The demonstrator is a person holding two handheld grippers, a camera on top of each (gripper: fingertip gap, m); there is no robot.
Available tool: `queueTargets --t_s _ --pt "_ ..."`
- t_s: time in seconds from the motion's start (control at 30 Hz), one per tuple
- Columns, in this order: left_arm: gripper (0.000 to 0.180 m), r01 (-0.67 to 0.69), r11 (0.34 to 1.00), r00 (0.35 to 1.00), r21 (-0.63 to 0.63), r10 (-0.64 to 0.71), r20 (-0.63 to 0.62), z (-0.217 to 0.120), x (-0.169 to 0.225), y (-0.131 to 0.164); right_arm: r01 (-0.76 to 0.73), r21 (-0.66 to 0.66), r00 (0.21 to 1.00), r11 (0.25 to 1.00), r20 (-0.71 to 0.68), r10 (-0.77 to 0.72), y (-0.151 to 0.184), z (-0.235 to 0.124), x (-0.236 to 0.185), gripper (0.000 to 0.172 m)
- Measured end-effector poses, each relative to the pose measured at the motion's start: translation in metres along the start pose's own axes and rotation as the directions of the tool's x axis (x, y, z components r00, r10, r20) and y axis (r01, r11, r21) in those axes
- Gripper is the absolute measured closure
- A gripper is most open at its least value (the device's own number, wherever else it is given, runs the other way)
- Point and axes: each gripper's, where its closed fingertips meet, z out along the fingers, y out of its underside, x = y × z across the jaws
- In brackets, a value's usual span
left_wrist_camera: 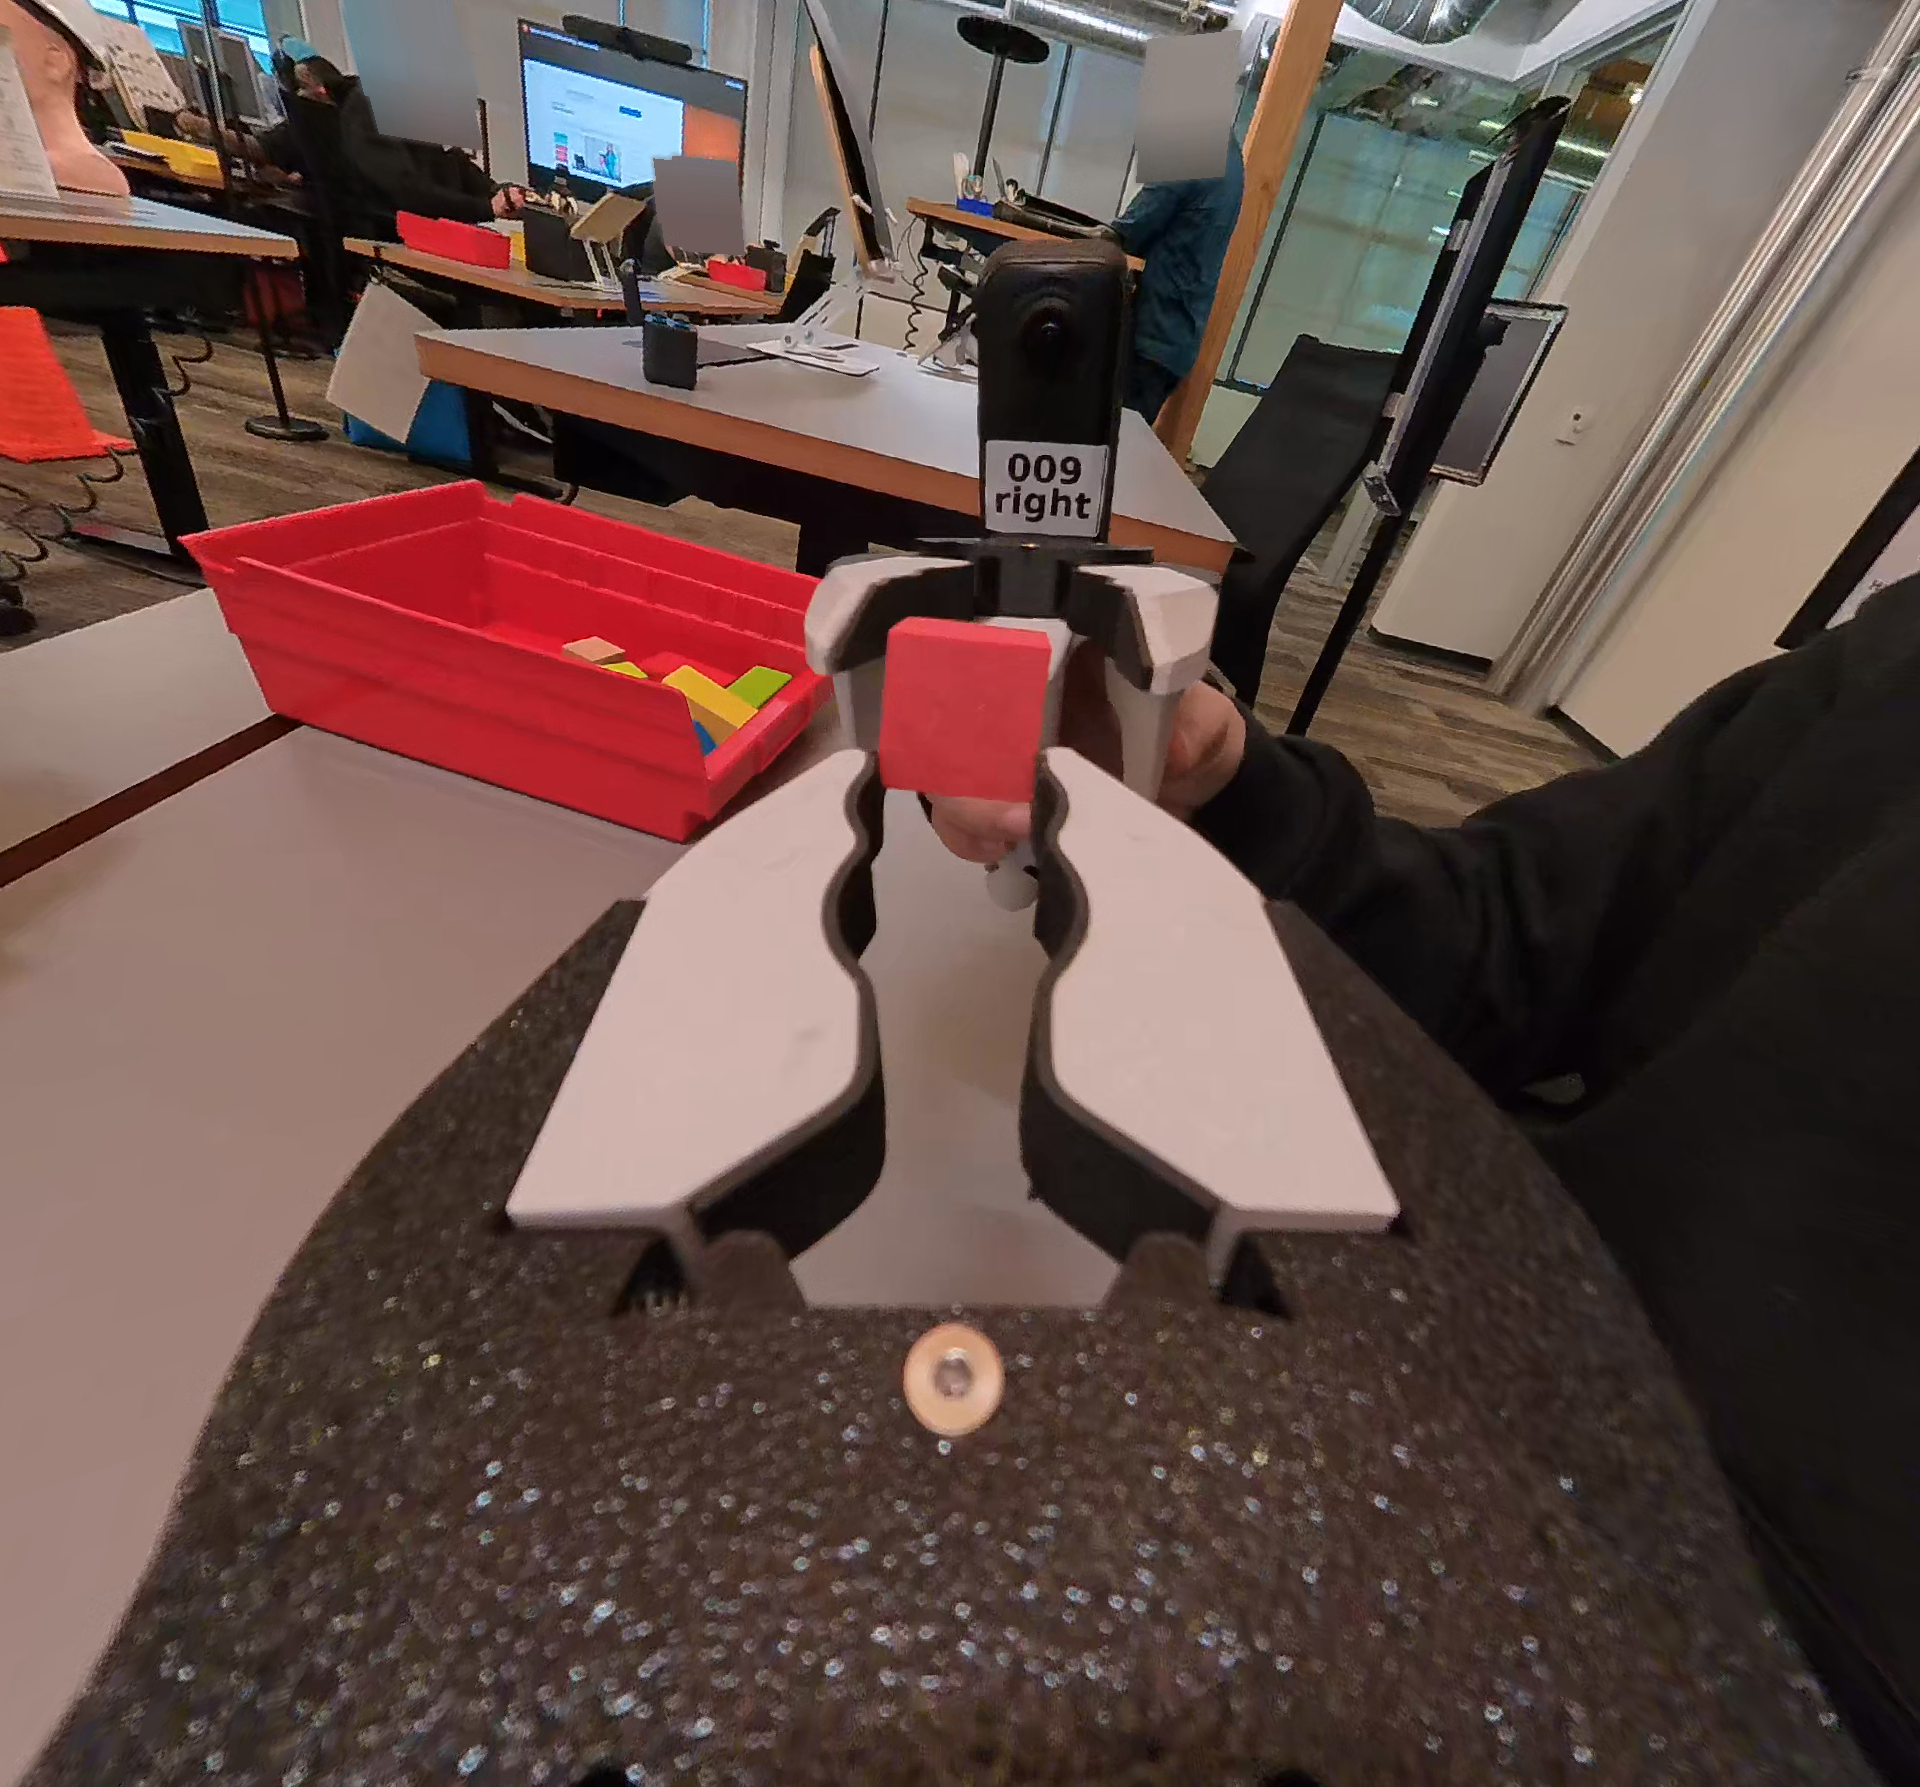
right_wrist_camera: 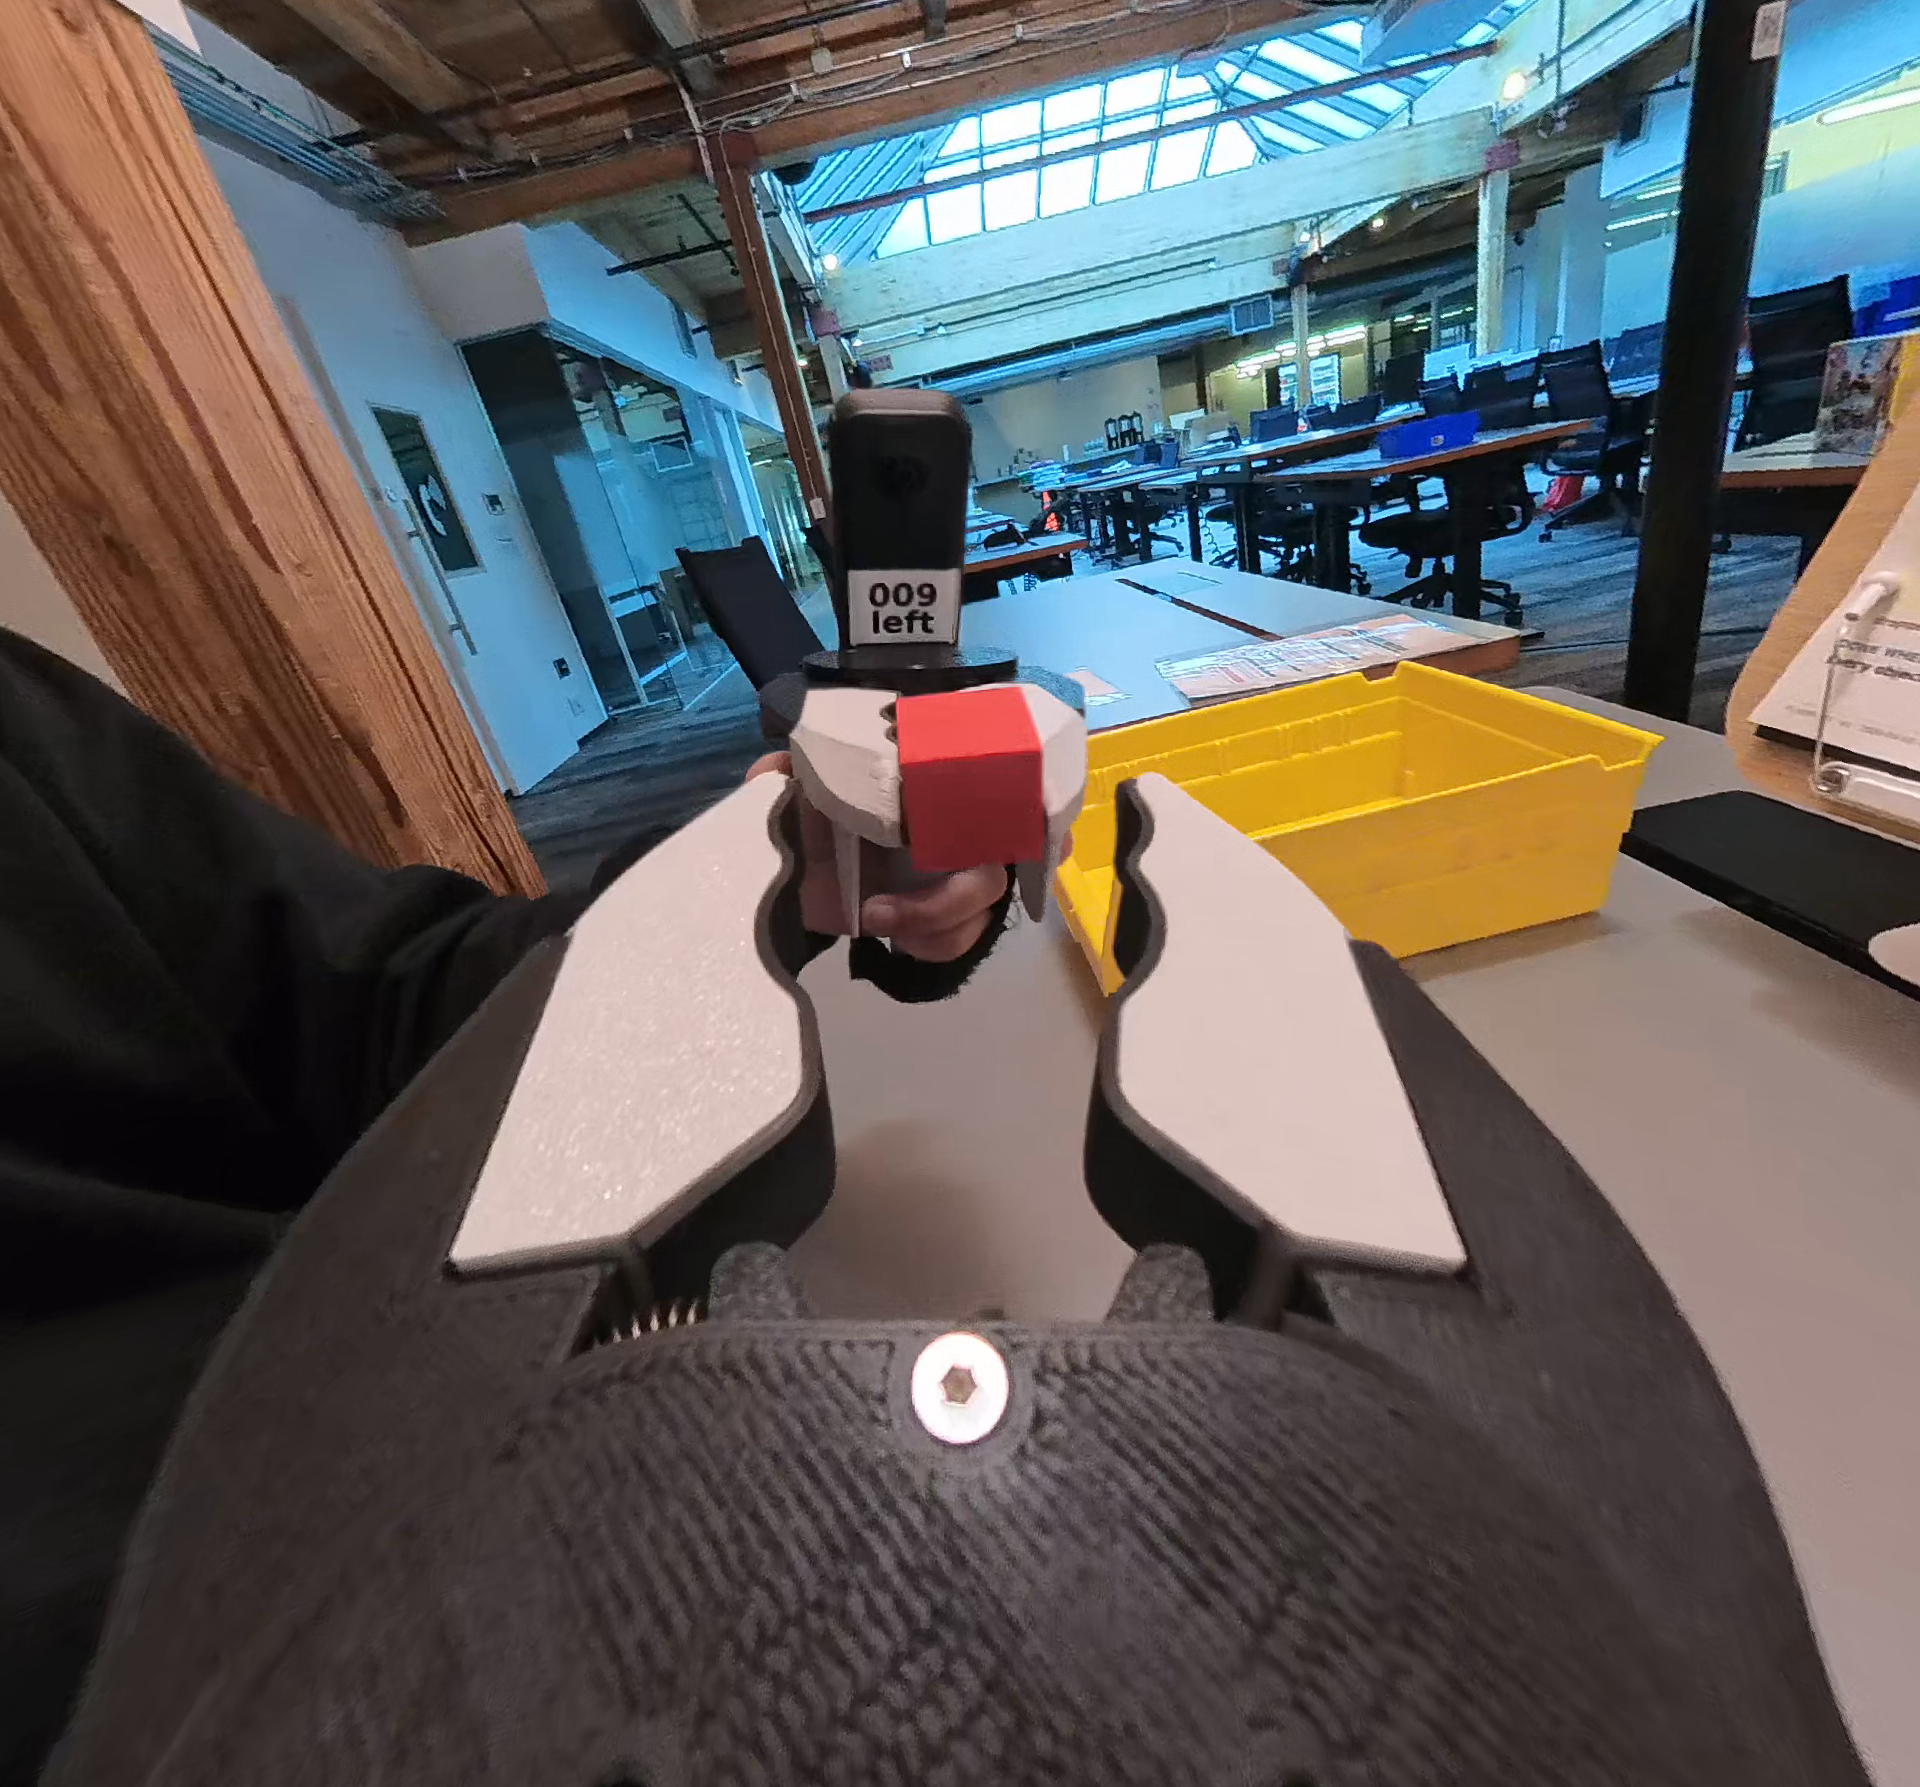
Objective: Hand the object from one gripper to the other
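My left gripper (left_wrist_camera: 956, 787) is shut on a red block (left_wrist_camera: 966, 709) and holds it in the air above the table; both pads press on its sides. The block also shows in the right wrist view (right_wrist_camera: 971, 781), clamped between the left gripper's white fingers (right_wrist_camera: 847, 776). My right gripper (right_wrist_camera: 956, 807) faces it, and its jaws stand wide apart on either side of the block with a gap at each pad. In the left wrist view the right gripper (left_wrist_camera: 1003, 631) sits just behind the block with its fingers spread around it.
A red bin (left_wrist_camera: 468, 698) with several coloured blocks stands on the table to the left. A yellow bin (right_wrist_camera: 1455, 864) stands to the right. A black flat item (right_wrist_camera: 1766, 864) and a paper stand (right_wrist_camera: 1849, 677) lie at the far right. People sit at desks behind. The tips of both grippers are at nearly the same place.
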Motion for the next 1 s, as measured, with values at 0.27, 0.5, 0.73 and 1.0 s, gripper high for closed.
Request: queueTargets --t_s 0.27,0.5,0.73,1.0 --pt "0.155 -0.033 0.999 0.999 -0.024 0.033 -0.007 0.011 0.003 0.004 -0.005 0.009 0.999 1.0 0.036 0.005 0.004 0.001 0.0 0.143" --pt "0.14 0.031 0.999 0.997 0.017 -0.032 0.073 0.013 -0.014 0.009 0.017 -0.012 0.998 1.0 -0.059 -0.017 0.002 -0.007 0.015 0.144" --pt "0.146 0.018 1.0 0.972 0.016 -0.021 0.232 -0.01 -0.03 0.027 0.04 -0.056 0.758 0.998 -0.648 -0.067 -0.027 -0.14 0.111 0.144" --pt "0.152 0.027 0.998 0.963 -0.063 -0.009 0.268 -0.022 -0.029 0.056 -0.266 -0.139 0.379 0.954 -0.925 -0.029 -0.011 -0.299 0.219 0.144"
